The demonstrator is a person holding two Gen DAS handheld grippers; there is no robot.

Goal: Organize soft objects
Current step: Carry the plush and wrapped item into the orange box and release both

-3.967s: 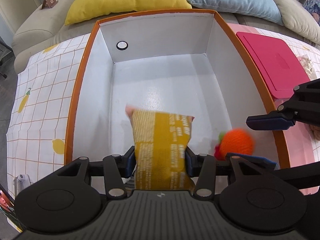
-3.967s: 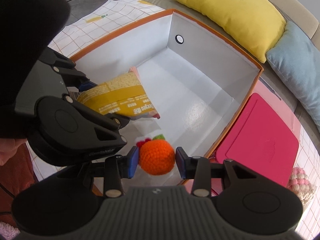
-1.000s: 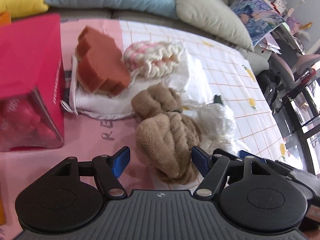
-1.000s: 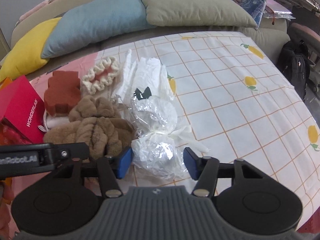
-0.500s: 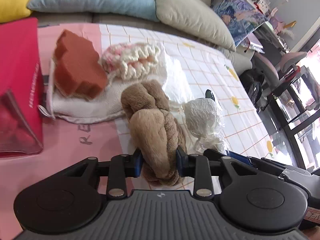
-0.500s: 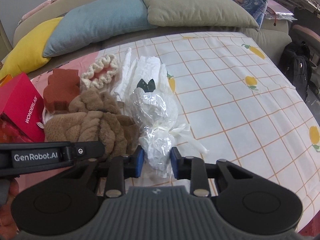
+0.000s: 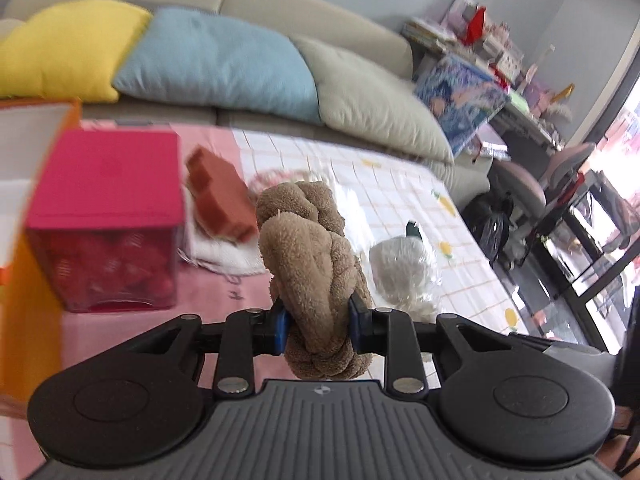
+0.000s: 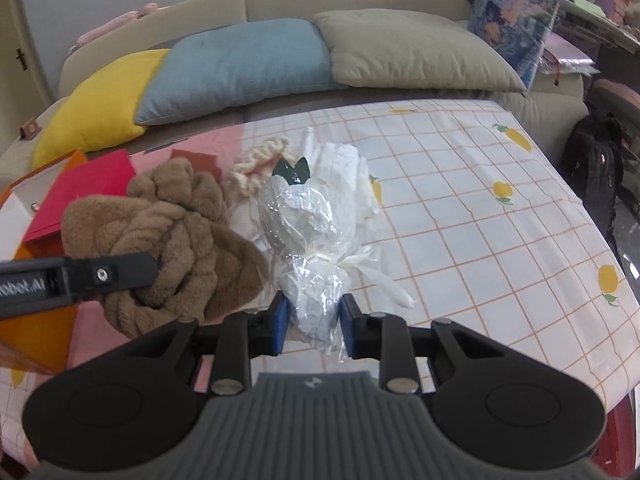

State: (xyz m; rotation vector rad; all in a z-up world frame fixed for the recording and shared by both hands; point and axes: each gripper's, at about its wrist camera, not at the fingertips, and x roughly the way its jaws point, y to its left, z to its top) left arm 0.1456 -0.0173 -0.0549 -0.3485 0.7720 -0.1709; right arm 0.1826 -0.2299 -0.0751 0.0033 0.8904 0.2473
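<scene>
The left gripper (image 7: pixel 318 327) clamps its blue pads on a knotted brown plush toy (image 7: pixel 316 264), now lifted off the tablecloth (image 8: pixel 460 208); a second ago its jaws stood wide around the toy as it lay there. The right gripper (image 8: pixel 313 318) pinches the gathered end of a cellophane-wrapped white bundle (image 8: pixel 306 224), just right of the plush toy, where earlier it only straddled it. Left of the plush toy sit a rust-coloured sponge (image 7: pixel 220 200) and a pink-lidded box (image 7: pixel 108 208).
</scene>
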